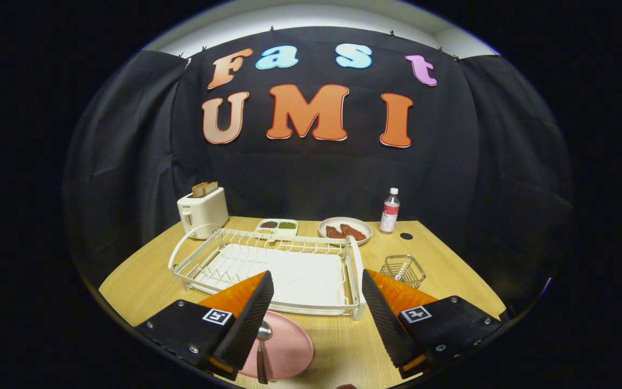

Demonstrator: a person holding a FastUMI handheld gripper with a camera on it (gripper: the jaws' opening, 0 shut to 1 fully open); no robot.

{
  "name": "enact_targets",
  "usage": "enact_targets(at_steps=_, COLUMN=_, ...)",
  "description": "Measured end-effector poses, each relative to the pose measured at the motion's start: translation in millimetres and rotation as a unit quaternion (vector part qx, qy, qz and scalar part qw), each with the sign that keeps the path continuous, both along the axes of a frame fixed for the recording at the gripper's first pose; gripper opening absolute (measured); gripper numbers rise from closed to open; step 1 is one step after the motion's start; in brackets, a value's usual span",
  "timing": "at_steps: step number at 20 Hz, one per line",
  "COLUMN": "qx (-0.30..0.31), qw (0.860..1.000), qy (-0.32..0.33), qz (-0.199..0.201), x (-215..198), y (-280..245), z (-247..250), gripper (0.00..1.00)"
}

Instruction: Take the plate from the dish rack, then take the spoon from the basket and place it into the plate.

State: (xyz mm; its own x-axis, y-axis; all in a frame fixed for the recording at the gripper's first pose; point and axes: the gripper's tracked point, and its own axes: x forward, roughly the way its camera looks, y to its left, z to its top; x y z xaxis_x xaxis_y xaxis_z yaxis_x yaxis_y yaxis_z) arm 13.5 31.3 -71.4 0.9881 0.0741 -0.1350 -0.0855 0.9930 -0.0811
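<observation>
We see gripper [316, 308] wide open, holding nothing; pink plate [286, 351] lies flat on tabletop [338, 346] just before dish rack [268, 270], beside left finger; spoon [262, 346] rests on plate, bowl toward rack; wire basket [403, 269] stands beside rack, looks empty; we judge both steps done, only retreat left.

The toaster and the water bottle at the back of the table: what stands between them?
In the gripper view, a small divided dish and a plate of food stand between the toaster and the bottle. The open gripper holds nothing.
</observation>
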Motion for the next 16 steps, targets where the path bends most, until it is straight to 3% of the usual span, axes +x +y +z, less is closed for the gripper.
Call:
enact_targets(at_steps=9, qx=0.016, qw=0.999, qy=-0.034, qz=-0.038, x=18, y=-78, z=54, gripper=0.97)
enact_targets(at_steps=16, qx=0.025, qw=0.997, qy=-0.043, qz=-0.059, x=28, y=-136, z=67, gripper=0.97)
